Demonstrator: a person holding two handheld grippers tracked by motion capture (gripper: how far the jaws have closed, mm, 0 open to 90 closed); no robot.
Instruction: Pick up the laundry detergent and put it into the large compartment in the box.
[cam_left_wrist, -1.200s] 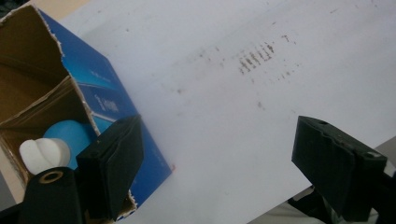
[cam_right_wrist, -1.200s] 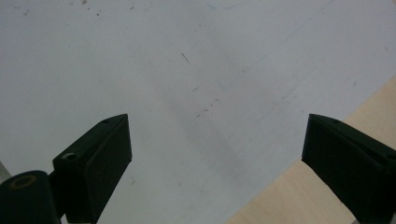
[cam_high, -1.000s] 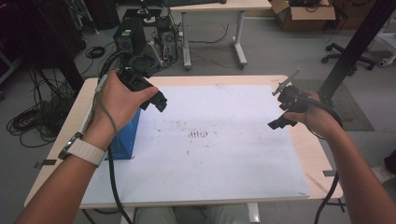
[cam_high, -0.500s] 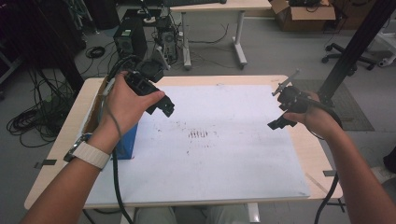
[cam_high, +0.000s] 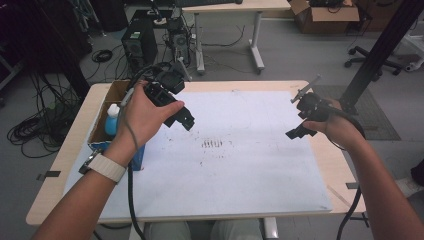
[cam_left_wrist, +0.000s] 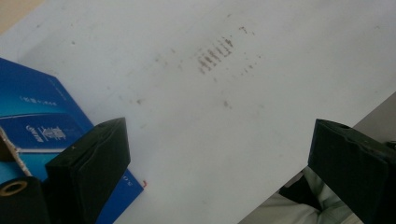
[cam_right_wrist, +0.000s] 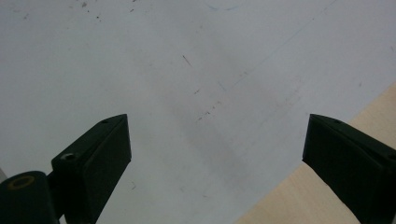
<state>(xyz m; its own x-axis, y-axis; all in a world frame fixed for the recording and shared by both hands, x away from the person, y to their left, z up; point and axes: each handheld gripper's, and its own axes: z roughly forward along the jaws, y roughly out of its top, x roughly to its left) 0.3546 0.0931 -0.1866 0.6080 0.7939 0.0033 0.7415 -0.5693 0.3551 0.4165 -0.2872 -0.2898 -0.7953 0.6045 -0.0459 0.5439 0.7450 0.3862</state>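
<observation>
high view, left gripper (cam_high: 186, 121): hangs over the white sheet (cam_high: 240, 170) just right of the blue box (cam_high: 136, 150); fingers spread, having just been opening, nothing between them.
high view, box: open-topped, at the counter (cam_high: 60, 175) left edge, long axis running away from the person; a white bottle with a blue cap (cam_high: 113, 119) stands inside, up and left of the fingers.
high view, nearer hand: the left, by far; the right gripper (cam_high: 295, 131) sits well apart near the right edge.
left gripper view: blue box (cam_left_wrist: 42, 126) lies at lower left, behind the left finger (cam_left_wrist: 93, 163); smudged marks (cam_left_wrist: 215, 55) lie ahead on bare sheet.
right gripper view: fingers (cam_right_wrist: 93, 158) wide apart, empty, over the sheet by its edge and bare counter (cam_right_wrist: 327, 196).
in the way: i judge only the box wall between fingers and bottle.
</observation>
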